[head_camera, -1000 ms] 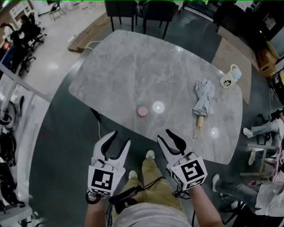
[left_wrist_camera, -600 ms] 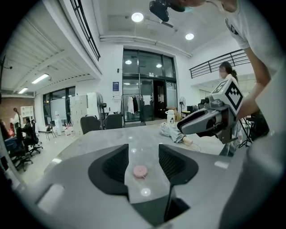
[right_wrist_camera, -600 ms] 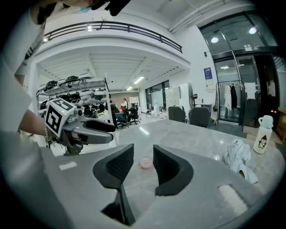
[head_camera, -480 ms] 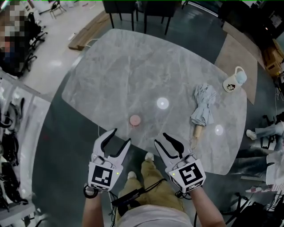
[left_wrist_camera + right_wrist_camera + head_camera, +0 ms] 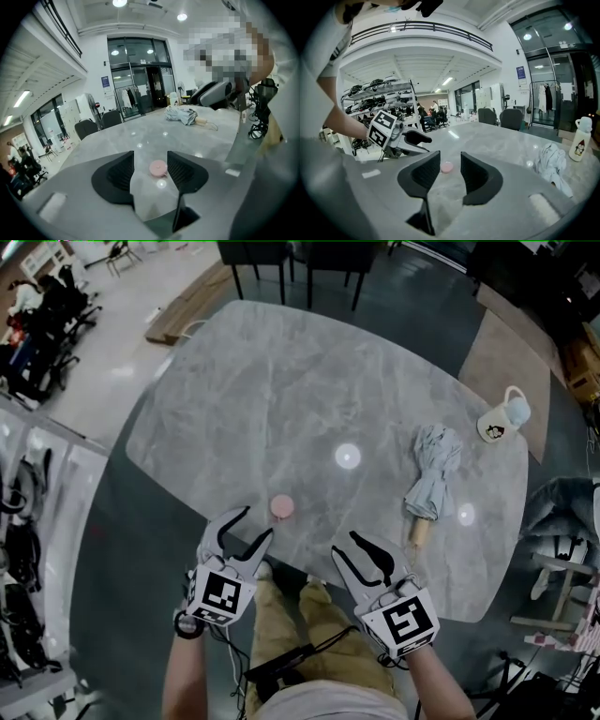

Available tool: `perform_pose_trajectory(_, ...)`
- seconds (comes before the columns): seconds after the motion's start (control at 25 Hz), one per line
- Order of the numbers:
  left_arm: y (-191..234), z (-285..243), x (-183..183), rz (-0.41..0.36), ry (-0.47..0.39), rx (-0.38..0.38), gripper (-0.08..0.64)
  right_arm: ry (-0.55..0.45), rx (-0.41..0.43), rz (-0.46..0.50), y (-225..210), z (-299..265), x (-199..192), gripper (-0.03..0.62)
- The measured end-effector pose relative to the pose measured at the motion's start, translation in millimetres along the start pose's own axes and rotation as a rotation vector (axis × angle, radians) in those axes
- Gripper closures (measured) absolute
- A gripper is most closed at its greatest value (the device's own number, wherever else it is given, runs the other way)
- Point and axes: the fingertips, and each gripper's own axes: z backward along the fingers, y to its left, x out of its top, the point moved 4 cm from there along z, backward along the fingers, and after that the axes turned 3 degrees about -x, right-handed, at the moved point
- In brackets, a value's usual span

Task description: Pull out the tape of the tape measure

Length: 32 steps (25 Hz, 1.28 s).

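A small round pink tape measure (image 5: 281, 507) lies on the grey marble table (image 5: 281, 399) close to its near edge. No tape shows outside its case. My left gripper (image 5: 246, 528) hovers just short of it, jaws open and empty, with the pink case (image 5: 158, 168) seen between and beyond the fingers. My right gripper (image 5: 361, 550) is open too, a little to the right at the table edge, and the pink case (image 5: 446, 167) lies ahead between its fingers. Neither gripper touches it.
A folded grey umbrella (image 5: 429, 482) with a wooden handle lies on the table's right side. A white mug (image 5: 502, 421) stands at the far right corner. Dark chairs (image 5: 281, 259) stand at the far side. The person's legs (image 5: 300, 624) are below the near edge.
Both grippers have come forward toward the table edge, the left one closing in on the pink tape measure. The left jaws stand wider than a second ago.
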Motion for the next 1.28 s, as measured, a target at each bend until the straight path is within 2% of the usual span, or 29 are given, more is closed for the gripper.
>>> perform_pose_trajectory(0.2,16,-19,-20,-0.091,0.067,-0.051,0.337,0.001,-0.032,-0.017,-2,-9,1,0.460)
perform_pose_trajectory(0.32,19,-33,-30,-0.156,0.102,-0.107,0.338,0.010,-0.060,-0.033,-2,-15,1,0.460)
perform_pose_trajectory(0.52,17,-53,-45,-0.218,0.139,-0.199,0.339,0.031,-0.091,-0.061,4,-24,-3,0.460)
perform_pose_trajectory(0.96,1,-76,-53,-0.249,0.157,-0.298,0.350,0.047,-0.139,-0.105,2,-34,-11,0.460)
perform_pose_trajectory(1.28,-3,-87,-40,-0.252,0.147,-0.350,0.301,0.071,-0.150,-0.127,-4,-33,-20,0.460)
